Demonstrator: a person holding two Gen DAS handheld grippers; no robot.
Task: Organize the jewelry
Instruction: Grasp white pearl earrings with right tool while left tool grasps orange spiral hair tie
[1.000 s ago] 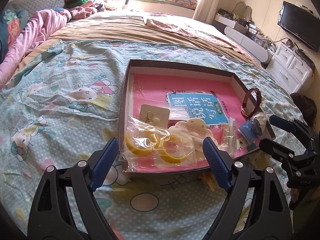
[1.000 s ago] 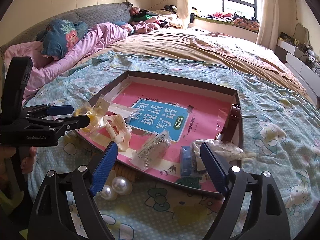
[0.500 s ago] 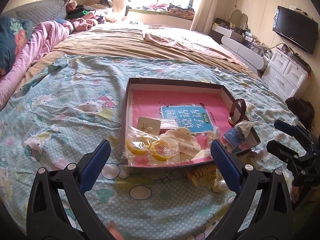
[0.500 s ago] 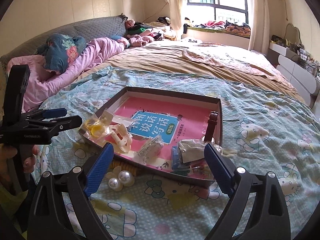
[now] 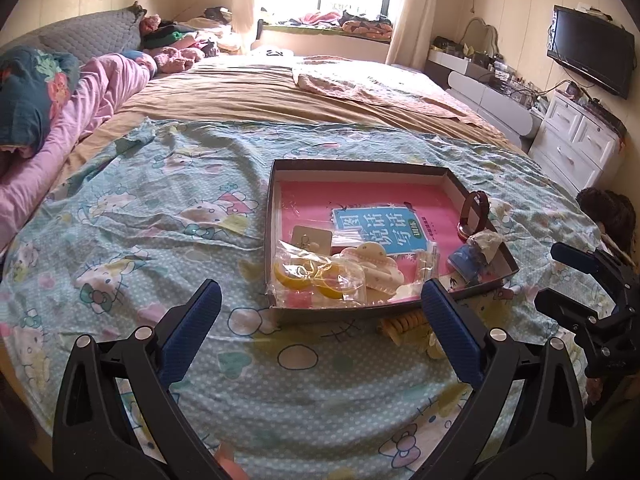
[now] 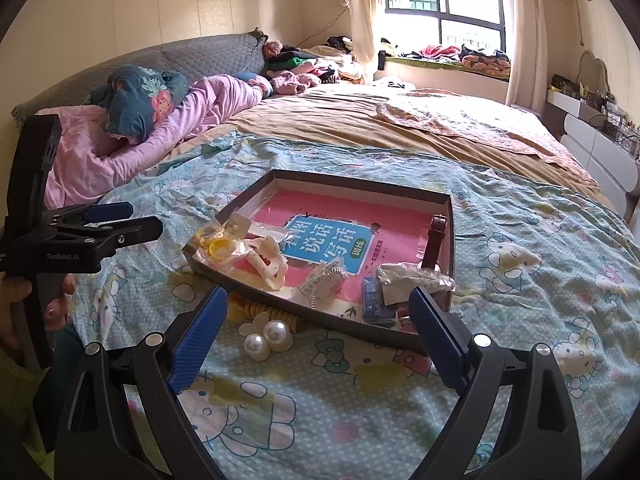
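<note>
A shallow dark box (image 5: pixel 360 168) (image 6: pixel 352 182) with a pink book inside lies on the bed. It holds a clear bag of yellow rings (image 5: pixel 316 276) (image 6: pixel 214 242), a cream hair clip (image 5: pixel 376 264) (image 6: pixel 270 260), a brown watch strap (image 5: pixel 474 210) (image 6: pixel 434 240), a blue item (image 5: pixel 464 260) and plastic wraps. Pearl pieces (image 6: pixel 268 338) and a yellow coil hair tie (image 5: pixel 402 324) (image 6: pixel 272 314) lie on the sheet in front of the box. My left gripper (image 5: pixel 320 332) (image 6: pixel 120 220) and right gripper (image 6: pixel 318 336) (image 5: pixel 560 276) are open and empty, held back from the box.
The Hello Kitty sheet (image 5: pixel 160 220) covers the near bed. Pink bedding and pillows (image 6: pixel 140 128) lie at the left. A white dresser (image 5: pixel 576 140) and a wall TV (image 5: pixel 592 56) stand at the right. A window (image 6: pixel 440 0) is at the back.
Both grippers have pulled back and up from the box, so it looks smaller and farther. Both stay open and empty. The items have not moved.
</note>
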